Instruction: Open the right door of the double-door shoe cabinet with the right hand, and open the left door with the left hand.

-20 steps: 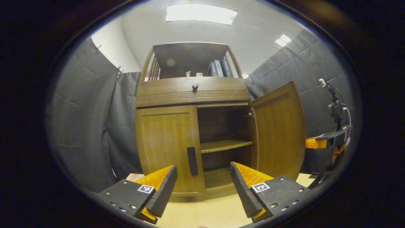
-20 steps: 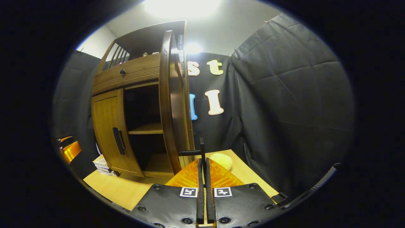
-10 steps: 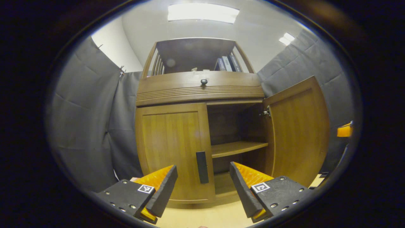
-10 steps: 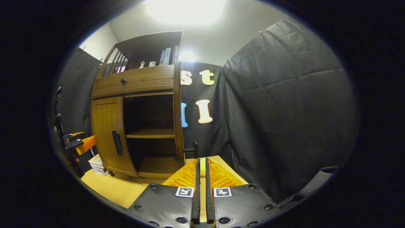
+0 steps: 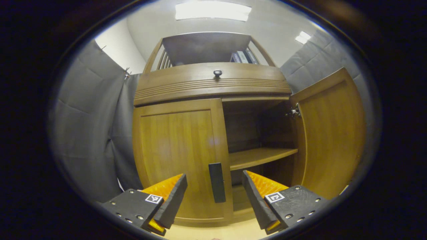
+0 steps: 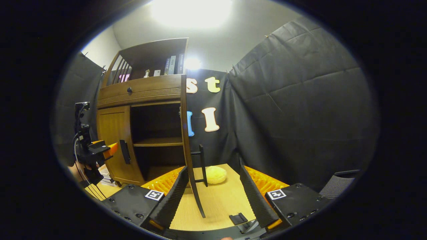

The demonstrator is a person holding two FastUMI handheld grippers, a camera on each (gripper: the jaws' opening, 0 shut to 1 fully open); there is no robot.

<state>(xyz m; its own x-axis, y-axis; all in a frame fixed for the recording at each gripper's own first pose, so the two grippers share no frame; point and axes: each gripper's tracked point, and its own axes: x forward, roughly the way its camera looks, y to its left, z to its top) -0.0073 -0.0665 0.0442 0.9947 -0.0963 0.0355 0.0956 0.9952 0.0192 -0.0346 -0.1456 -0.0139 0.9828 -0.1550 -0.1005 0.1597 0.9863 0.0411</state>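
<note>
The wooden shoe cabinet (image 5: pixel 213 83) is close ahead in the left gripper view. Its left door (image 5: pixel 176 146) is closed, and its black handle (image 5: pixel 217 182) shows between the fingers of my open left gripper (image 5: pixel 214 176), a little beyond them. The right door (image 5: pixel 330 133) stands swung wide. In the right gripper view this door (image 6: pixel 185 133) is edge-on, with its handle (image 6: pixel 201 165) sticking out. My right gripper (image 6: pixel 213 170) is open just in front of it, holding nothing. The left gripper (image 6: pixel 103 149), held by a hand, hovers before the left door (image 6: pixel 113 140).
A yellow soft lump (image 6: pixel 216 174) lies on the light wooden tabletop (image 6: pixel 220 203) right of the open door. A small black piece (image 6: pixel 238 218) sits near my right fingers. Stacked books (image 6: pixel 106 173) lie left of the cabinet base. Dark cloth walls surround the booth.
My right gripper opened, let go of the right door's handle and backed off; the door is swung wider. My left gripper moved closer to the left door's handle.
</note>
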